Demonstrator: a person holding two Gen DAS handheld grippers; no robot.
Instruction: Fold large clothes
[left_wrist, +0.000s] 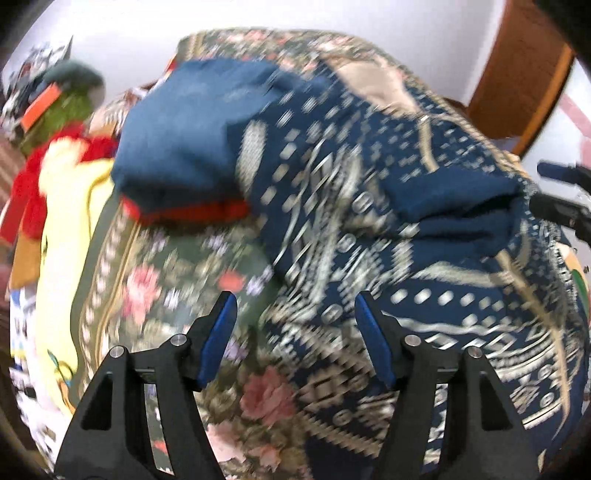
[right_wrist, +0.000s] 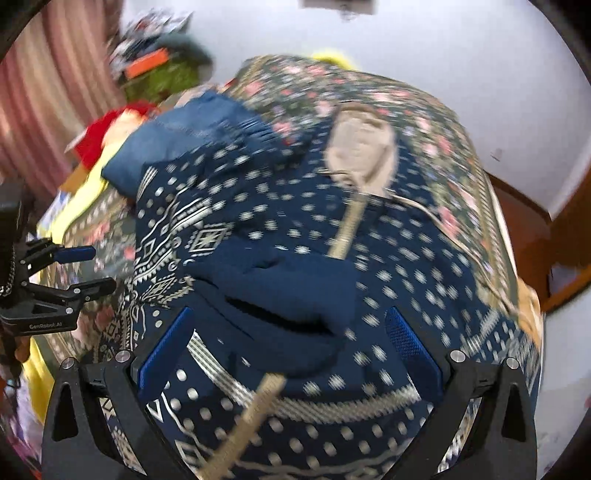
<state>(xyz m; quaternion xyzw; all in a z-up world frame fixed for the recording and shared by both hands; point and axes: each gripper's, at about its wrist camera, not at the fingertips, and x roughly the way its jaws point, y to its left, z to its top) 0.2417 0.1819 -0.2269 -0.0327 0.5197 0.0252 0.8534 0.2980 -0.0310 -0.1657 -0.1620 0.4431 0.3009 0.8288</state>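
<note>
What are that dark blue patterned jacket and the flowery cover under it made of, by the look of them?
The jacket looks like soft knit or fleece, matt, with a woven-looking cream pattern, plain blue cuffs and a beige lining; blur hides the weave. The floral cover looks like printed, matt woven cloth, likely cotton or a blend.

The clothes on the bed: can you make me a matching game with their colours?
Things:
1. patterned garment
2. bedspread
3. fuzzy clothing
4. gripper pads

Colours:
A. red
B. plain bright blue
C. dark green with pink flowers
D. navy with cream dots and zigzags

Pairs: 1-D, 2-C, 3-A, 4-B
</note>
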